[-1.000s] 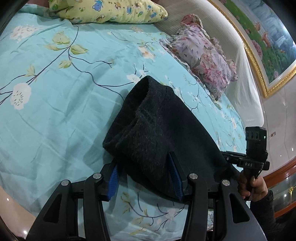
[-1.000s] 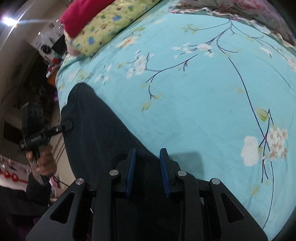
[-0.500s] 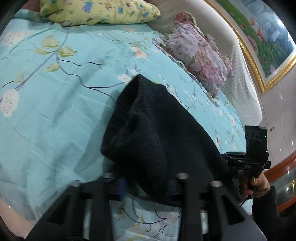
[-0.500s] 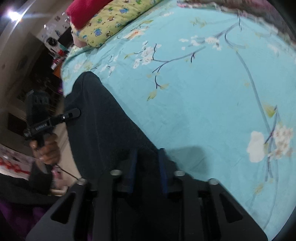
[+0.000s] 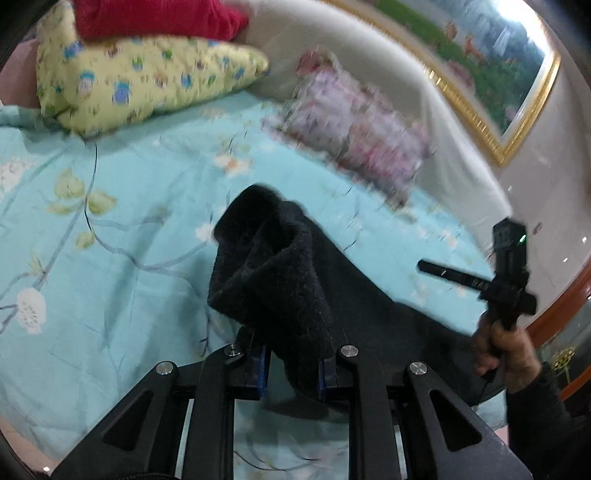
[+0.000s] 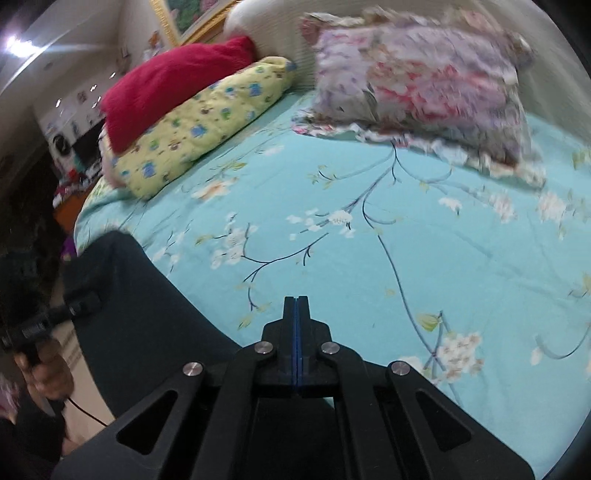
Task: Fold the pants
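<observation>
Item: black fleecy pants [image 5: 273, 280], lying along the near edge of the bed [image 5: 122, 229] on its turquoise floral cover, one bunched end raised off the cover between my left tool [image 5: 291, 369]. Left tool: its blue pads press on a thick wad of that fabric and its jaws are closing further, so I count it clamped on the pants. Right tool [image 6: 296, 306]: pads together with no gap between them; the dark cloth runs under its body, but whether any of it is pinched I cannot tell from its own view. From the left view that tool is seen gripped in the person's hand [image 5: 506, 350], over the far stretch of the pants. Step in hand, as I judge it: the pick-up that opens a fold, both ends being taken up. Next move calls for carrying the raised end across onto the rest of the garment, level and in step, keeping the cloth from slipping off the bed edge; the left wad is bulky and may slip loose. Containers: none in view. Surroundings: yellow printed pillow [image 5: 147, 81], red cushion [image 5: 155, 18], pink-and-lilac floral pillow [image 5: 354, 136], gold-framed picture [image 5: 491, 66] on the wall.
</observation>
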Motion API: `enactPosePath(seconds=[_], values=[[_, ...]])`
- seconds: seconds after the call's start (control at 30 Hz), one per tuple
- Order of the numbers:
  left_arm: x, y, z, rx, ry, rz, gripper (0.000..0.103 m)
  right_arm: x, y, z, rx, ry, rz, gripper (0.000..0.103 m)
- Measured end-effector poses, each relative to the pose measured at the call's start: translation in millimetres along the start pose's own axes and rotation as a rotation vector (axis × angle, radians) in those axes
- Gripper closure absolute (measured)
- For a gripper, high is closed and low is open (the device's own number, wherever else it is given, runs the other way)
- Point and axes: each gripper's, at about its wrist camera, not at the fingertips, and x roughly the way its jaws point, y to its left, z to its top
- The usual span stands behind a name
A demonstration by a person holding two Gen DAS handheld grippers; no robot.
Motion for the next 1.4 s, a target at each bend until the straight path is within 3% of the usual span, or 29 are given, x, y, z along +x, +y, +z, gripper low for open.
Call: enactPosePath(seconds=[0.07,0.13,0.2,0.3,0.5,0.6,0.77,1.07,1.4], values=[[17.0,7.5,-7.2,0.028,0.037,0.058,0.084,12.0,-2.1,-5.2,0.015,0.019,-0.005,0.103],[19.1,16.7,-13.5,0.014,0.046,0.061,0.08,17.4,-3.6,-12.5,0.028,0.021,-0.008,0.103],[13.4,23.5,-16.2,-0.006,0.044,0.067,0.069,15.9,-4.9,-19.2,0.049,0.018,-0.009,0.103],[-2.1,28.4,-17.0,-0.035,0.015,0.078,0.061,-0.8,-3.8,-30.5,0.099,-0.004,0.055,0.102],[-35.2,15.9,-12.6,-0.017,-0.046,0.112,0.058,-43.8,6.5,-61.4,0.122,-0.063,0.039,0.1],[-48.4,-1.1,-7.0,-0.002,-0.081,0.064,0.048,-60.9,1.3,-79.7,0.164,-0.074,0.03,0.1],[-37.5,-43.6,-2.1,0.086,-0.047,-0.013,0.048,-91.2,-11.5,-110.5,0.246,-0.091,0.01,0.1],[8.2,-137.6,-15.1,0.273,0.078,-0.167,0.048,-157.3,-37.1,-161.6,0.354,-0.176,-0.095,0.099],[46.1,-219.5,-40.1,0.433,0.192,-0.282,0.048,-219.1,-67.2,-221.3,0.505,-0.27,-0.233,0.099]])
